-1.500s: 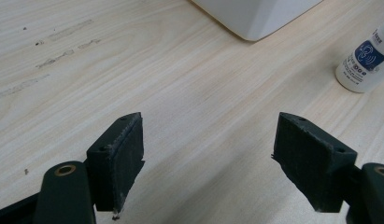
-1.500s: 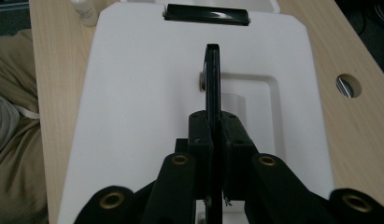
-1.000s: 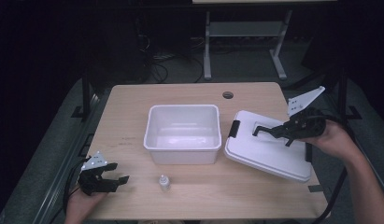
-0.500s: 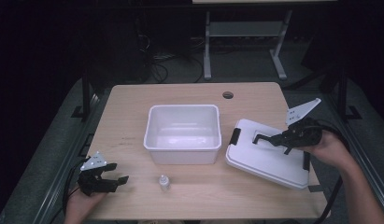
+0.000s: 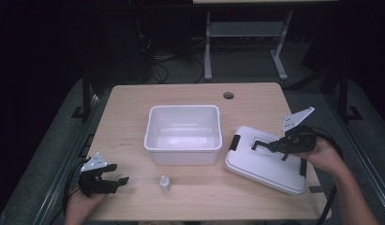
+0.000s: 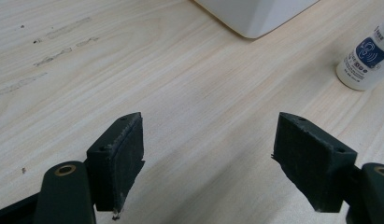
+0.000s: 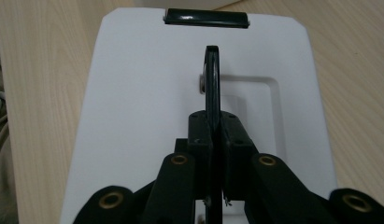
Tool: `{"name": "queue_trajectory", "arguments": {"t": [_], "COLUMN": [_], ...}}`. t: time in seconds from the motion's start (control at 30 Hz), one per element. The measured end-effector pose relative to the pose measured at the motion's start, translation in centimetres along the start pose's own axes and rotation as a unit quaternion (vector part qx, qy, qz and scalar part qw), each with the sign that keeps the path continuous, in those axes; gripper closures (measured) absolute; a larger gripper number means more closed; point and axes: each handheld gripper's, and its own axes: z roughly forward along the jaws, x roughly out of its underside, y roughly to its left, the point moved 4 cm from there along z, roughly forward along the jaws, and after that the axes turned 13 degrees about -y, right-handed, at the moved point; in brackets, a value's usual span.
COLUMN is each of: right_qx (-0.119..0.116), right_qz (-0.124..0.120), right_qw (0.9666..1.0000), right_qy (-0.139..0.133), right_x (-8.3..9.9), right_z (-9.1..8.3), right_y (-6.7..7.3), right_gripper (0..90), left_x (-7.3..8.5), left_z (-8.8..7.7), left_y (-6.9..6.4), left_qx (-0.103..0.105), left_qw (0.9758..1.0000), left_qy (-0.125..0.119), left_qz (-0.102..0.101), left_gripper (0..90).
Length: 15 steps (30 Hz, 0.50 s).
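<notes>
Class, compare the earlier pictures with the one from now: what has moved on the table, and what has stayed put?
The right claw, shut on the lid's black handle, has carried the white lid downward and toward the person, to the table by the tub. The left claw stayed open and still; the tub and small bottle have not moved.

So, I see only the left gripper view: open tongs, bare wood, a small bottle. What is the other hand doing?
Observer: The right tongs are shut on the black handle of a white lid.
Operator: Is the lid on its box?
Observer: No. It lies beside the white box, on the table.
Operator: Is the box empty?
Observer: Yes, the high view shows nothing inside it.
</notes>
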Motion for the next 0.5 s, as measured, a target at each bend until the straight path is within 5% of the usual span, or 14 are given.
{"name": "queue_trajectory", "arguments": {"t": [0.5], "right_qx": [0.004], "right_qz": [0.019], "right_qw": [0.9998], "right_qy": [0.006], "right_x": [1.2], "right_z": [2.0], "right_y": [-0.8], "right_gripper": [83.8], "left_x": [0.1], "left_z": [-0.1], "left_y": [0.1], "left_qx": [-0.002], "left_qw": [1.0], "left_qy": [0.0], "left_qz": [-0.001], "left_gripper": [24.1]}}
